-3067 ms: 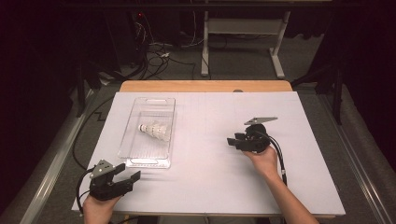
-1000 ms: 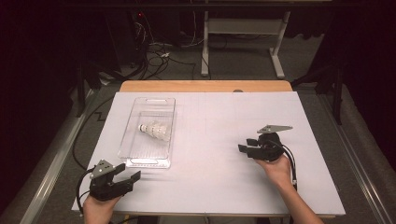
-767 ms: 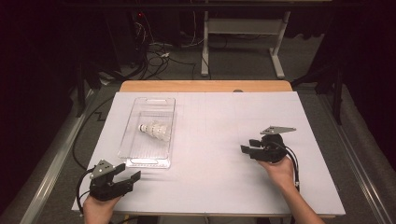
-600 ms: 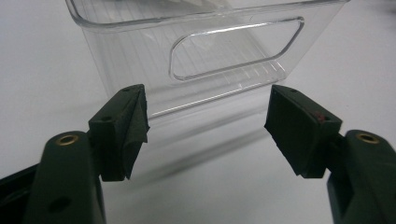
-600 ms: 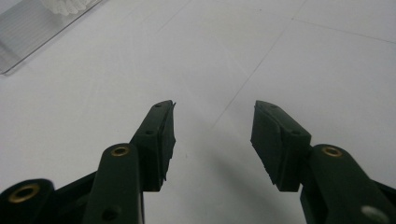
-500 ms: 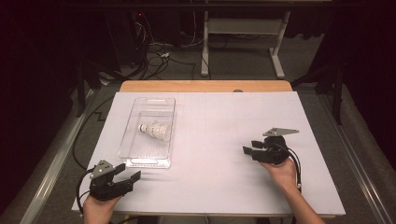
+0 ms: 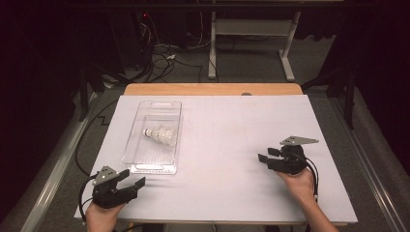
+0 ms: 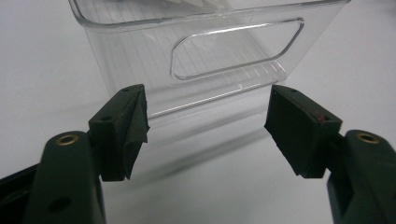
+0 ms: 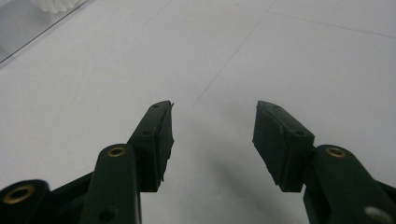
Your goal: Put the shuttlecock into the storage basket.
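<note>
The left gripper (image 7: 126,185) sits at the near left corner of the table (image 7: 232,125), its jaws spread wide with nothing between them; in the left gripper view (image 8: 205,126) they point at the near end wall of a clear plastic tray (image 8: 210,51) with a slot handle, close to it but not touching; the right gripper (image 7: 266,158) is held over the bare white surface on the right side of the table, well apart from the tray (image 7: 145,166), its jaws also parted and holding nothing; in the right gripper view (image 9: 212,135) only the table's white top (image 9: 280,56) lies between them, and they have just been opening a little further; a white shuttlecock (image 7: 161,136) lies on its side inside the tray, near its middle, touched by neither gripper; a corner of the tray and the shuttlecock's white edge (image 9: 53,4) show at the top left of the right gripper view.
</note>
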Tool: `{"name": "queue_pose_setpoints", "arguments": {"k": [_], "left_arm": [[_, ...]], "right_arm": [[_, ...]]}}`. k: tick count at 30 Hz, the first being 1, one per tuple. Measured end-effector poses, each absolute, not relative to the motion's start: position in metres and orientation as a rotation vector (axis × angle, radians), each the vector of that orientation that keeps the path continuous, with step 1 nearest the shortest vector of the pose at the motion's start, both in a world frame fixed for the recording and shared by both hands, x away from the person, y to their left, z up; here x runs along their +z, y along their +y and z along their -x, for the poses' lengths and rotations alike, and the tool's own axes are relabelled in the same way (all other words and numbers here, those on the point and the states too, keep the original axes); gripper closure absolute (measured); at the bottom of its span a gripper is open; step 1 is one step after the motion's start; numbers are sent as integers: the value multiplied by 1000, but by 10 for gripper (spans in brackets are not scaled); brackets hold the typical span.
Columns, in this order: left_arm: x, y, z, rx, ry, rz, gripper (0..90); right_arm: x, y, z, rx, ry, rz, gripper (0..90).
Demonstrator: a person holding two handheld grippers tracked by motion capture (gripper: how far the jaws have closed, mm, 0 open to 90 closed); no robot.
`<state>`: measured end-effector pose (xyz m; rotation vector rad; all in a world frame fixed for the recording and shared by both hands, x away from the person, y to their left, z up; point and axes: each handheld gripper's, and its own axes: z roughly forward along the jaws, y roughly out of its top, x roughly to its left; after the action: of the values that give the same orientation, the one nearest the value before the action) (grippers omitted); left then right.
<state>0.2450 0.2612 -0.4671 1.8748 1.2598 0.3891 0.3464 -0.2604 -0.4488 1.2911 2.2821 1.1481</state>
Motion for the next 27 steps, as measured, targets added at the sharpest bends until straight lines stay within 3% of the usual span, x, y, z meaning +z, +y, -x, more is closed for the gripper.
{"name": "queue_pose_setpoints", "arguments": {"k": [27], "left_arm": [[-467, 261, -244, 393, 1261, -1869, 307]], "right_arm": [[-453, -281, -325, 1161, 2228, -1309, 448]]}}
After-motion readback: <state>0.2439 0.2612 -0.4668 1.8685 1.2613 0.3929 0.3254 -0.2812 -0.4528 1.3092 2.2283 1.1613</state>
